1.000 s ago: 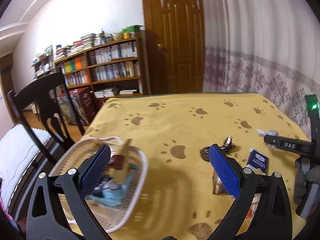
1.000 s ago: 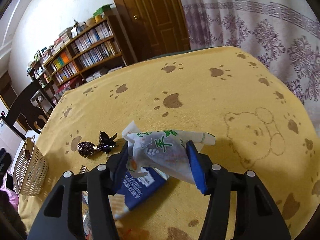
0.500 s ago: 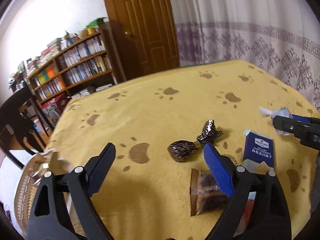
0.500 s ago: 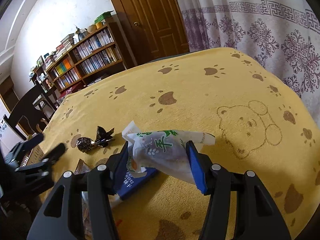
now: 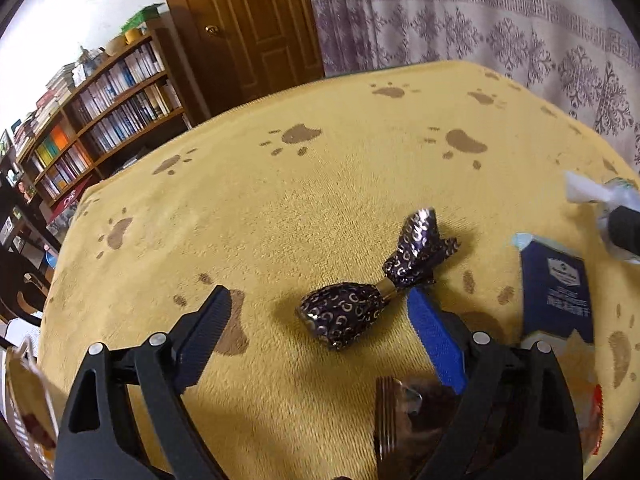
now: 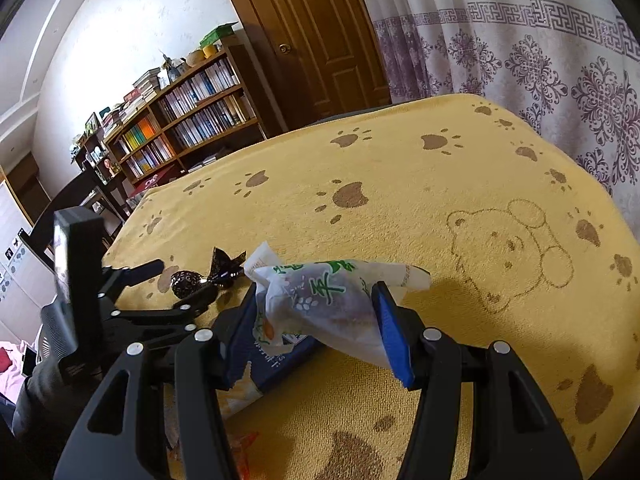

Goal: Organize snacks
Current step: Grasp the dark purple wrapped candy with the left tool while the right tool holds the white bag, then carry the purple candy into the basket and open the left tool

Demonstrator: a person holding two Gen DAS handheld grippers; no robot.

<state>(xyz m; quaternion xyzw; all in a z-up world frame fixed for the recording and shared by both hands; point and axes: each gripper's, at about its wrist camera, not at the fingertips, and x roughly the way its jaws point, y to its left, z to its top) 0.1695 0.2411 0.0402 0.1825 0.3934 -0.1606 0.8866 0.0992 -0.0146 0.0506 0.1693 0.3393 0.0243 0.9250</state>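
The left gripper has its fingers spread wide with nothing gripped; a dark foil-wrapped candy lies on the table between their tips, its twisted tail just beyond the right one. Under that right finger sits a brown wrapped snack, and farther right a navy snack box. The right gripper has its fingers clamped on a white snack bag with green print, held above the navy box. A bookshelf stands beyond the table.
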